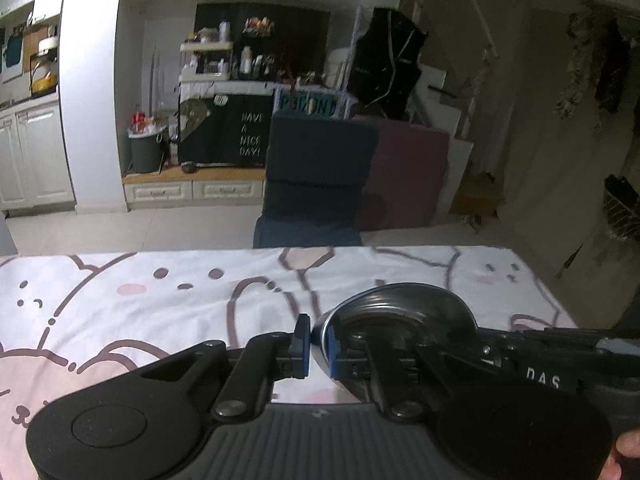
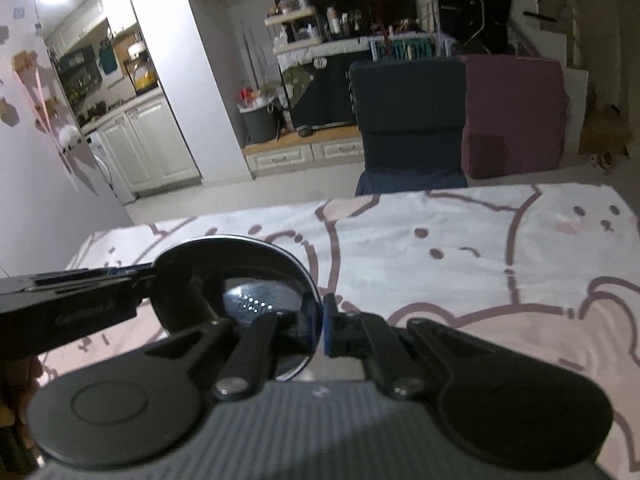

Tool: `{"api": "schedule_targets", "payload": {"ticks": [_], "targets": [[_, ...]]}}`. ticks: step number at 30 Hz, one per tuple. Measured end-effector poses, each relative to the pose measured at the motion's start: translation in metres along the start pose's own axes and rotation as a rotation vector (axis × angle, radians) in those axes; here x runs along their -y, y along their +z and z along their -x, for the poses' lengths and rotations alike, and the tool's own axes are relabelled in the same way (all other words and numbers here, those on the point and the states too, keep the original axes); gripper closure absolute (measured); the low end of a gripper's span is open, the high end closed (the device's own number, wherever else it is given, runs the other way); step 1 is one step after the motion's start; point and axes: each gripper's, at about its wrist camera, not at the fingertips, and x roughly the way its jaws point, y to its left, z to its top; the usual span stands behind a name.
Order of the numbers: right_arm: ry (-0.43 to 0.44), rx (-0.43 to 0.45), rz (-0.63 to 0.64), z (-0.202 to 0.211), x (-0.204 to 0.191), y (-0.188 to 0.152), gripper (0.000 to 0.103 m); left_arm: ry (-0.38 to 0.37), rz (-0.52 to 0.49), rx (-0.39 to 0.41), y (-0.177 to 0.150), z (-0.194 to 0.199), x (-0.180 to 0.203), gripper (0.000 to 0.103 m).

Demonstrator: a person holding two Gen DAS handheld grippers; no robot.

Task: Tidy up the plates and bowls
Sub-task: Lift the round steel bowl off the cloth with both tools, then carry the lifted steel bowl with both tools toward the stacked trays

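Both grippers grip the same shiny metal bowl (image 1: 400,312) from opposite sides, above a table draped in a white and pink cartoon-bear tablecloth (image 1: 160,300). In the left wrist view the left gripper (image 1: 317,346) has its blue-padded fingers (image 1: 303,350) drawn close together, one pad outside the bowl's left rim and the other inside it, so the rim sits pinched in the narrow gap between them. The bowl lies toward the right half of the table, nearer the near edge than the far one, and the right gripper's black body (image 1: 552,360) reaches in from the right, meeting the bowl's opposite side. In the right wrist view the right gripper (image 2: 318,330) is likewise nearly closed, its fingers (image 2: 329,332) clamped on the right rim of the metal bowl (image 2: 240,276), one inside the reflective hollow and one outside. The left gripper's arm (image 2: 72,296) enters from the left and touches the bowl's far left rim. Whether the bowl's base rests on the cloth or hangs just above it cannot be told. Beyond the far edge of the table stands a dark blue chair (image 2: 412,120), with a maroon block (image 2: 516,116) beside it.
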Motion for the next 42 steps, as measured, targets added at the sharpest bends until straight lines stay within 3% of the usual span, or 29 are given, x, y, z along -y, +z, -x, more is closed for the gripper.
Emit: {"api": "schedule_targets", "payload": {"ticks": [11, 21, 28, 42], "targets": [[0.022, 0.081, -0.021, 0.091, 0.030, -0.009, 0.099, -0.049, -0.015, 0.069, -0.011, 0.068, 0.057, 0.092], [0.020, 0.115, -0.010, 0.149, 0.061, -0.028, 0.098, -0.115, -0.032, 0.087, -0.030, 0.101, 0.097, 0.092], [0.005, 0.111, 0.006, 0.177, 0.075, -0.048, 0.098, -0.146, -0.056, 0.051, -0.051, 0.102, 0.119, 0.092], [-0.079, -0.007, 0.024, 0.172, 0.106, -0.079, 0.099, -0.158, -0.171, -0.075, -0.088, 0.070, 0.162, 0.095]]}}
